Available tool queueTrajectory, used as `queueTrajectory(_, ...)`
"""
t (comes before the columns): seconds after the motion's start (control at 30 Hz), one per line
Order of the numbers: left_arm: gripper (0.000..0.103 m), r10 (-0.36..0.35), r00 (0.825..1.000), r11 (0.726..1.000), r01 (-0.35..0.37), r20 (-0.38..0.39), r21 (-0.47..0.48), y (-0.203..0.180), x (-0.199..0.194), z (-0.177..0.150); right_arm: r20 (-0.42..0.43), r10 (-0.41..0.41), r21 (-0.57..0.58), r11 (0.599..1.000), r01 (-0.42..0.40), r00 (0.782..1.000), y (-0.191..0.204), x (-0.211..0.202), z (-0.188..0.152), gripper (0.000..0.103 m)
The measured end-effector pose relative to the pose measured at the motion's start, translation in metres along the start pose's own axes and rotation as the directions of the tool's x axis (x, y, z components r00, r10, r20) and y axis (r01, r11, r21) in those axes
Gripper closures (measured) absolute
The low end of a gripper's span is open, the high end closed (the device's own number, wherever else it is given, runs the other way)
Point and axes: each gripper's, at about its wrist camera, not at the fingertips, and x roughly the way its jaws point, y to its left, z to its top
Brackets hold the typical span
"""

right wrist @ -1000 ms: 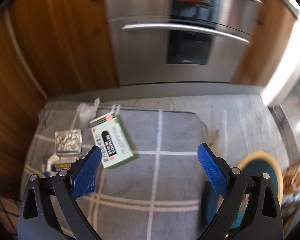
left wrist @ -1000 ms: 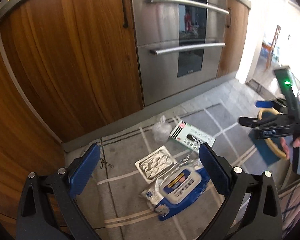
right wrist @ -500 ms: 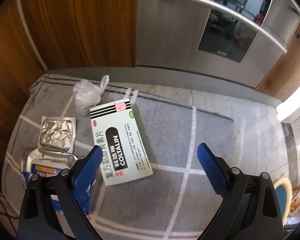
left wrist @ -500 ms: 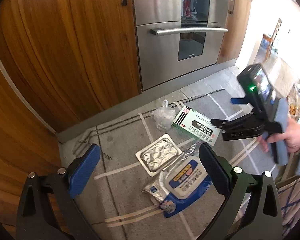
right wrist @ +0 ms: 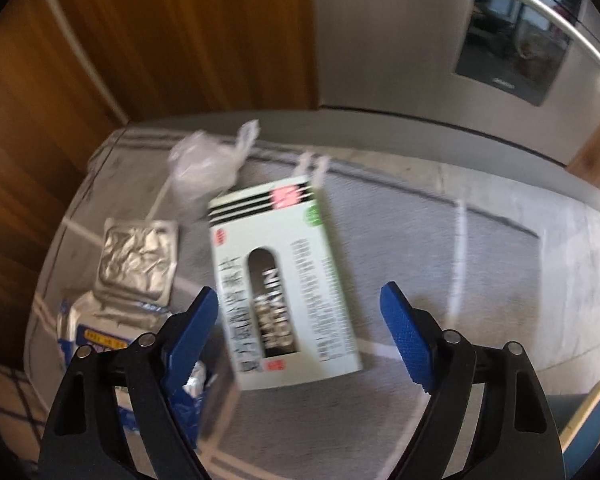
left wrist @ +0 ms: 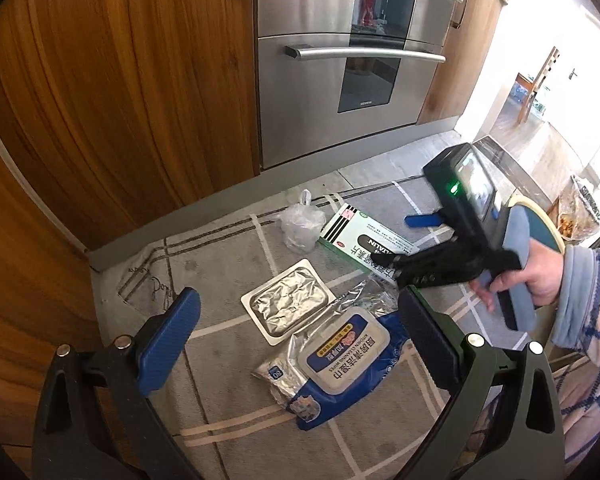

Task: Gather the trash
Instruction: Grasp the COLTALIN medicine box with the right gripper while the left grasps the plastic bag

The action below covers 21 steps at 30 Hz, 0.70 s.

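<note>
A: Where does the trash lie?

B: On a grey rug (left wrist: 228, 360) with pale stripes, in front of the wooden cabinets (left wrist: 120, 92) and the steel oven (left wrist: 340, 60). There are four pieces. The medicine box (right wrist: 282, 276), pale green and white with black bars at one end, lies flat and farthest to the right. Just behind its barred end sits a small knotted plastic bag (right wrist: 202, 170). To the left of the box is a crumpled foil tray (right wrist: 138, 254), and nearer the camera a blue and white pack of cleaning wipes (left wrist: 346, 364), whose edge touches the tray.

A: And the right gripper?

B: The right gripper (right wrist: 298, 320) points steeply down over the medicine box. Its blue fingers (right wrist: 404, 340) stand either side of the box's near half, and the jaws are closing, but the pads are not pressing on the carton; there is a gap on both sides. The view is blurred, so whether the tips touch the rug I cannot tell.

A: The left one?

B: The left gripper (left wrist: 296, 344) hangs above the wipes pack and tray with its jaws spread wide and nothing between them. From its camera the person's right hand (left wrist: 536, 276), in a striped sleeve (left wrist: 588, 308), grasps the other tool's handle over the box.
</note>
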Motion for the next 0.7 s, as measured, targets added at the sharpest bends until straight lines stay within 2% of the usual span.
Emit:
queueTrajectory(0.07, 0.005, 0.001, 1.0, 1.0, -0.001, -0.007, 0.006, -0.001, 0.002, -0.001, -0.015, -0.005, -0.023, 1.0, 0.004, 1.0, 0.006, 0.005, 0.0, 0.016)
queueTrajectory(0.13, 0.005, 0.006, 1.0, 1.0, -0.006, -0.014, 0.014, -0.002, 0.005, -0.002, -0.023, -0.049, -0.044, 0.998, 0.048, 0.999, 0.01, 0.01, -0.001, 0.016)
queueTrajectory(0.33, 0.005, 0.017, 1.0, 0.999, -0.017, -0.01, 0.031, -0.006, 0.018, 0.003, -0.037, -0.051, -0.041, 0.998, 0.049, 0.998, 0.01, 0.02, 0.001, 0.016)
queueTrajectory(0.37, 0.005, 0.022, 1.0, 0.999, -0.022, -0.005, 0.042, -0.008, 0.024, 0.007, -0.039, -0.053, -0.042, 0.998, 0.051, 0.998, 0.011, 0.021, 0.001, 0.018)
queueTrajectory(0.43, 0.005, 0.027, 1.0, 0.998, -0.027, -0.002, 0.05, -0.01, 0.038, 0.012, -0.051, -0.046, -0.025, 0.999, 0.045, 0.998, 0.01, 0.023, 0.002, 0.028)
queueTrajectory(0.7, 0.005, 0.059, 0.998, 0.997, -0.058, -0.023, 0.057, -0.012, 0.097, 0.024, -0.017, -0.029, -0.008, 1.0, 0.029, 0.999, -0.002, 0.01, -0.005, 0.028)
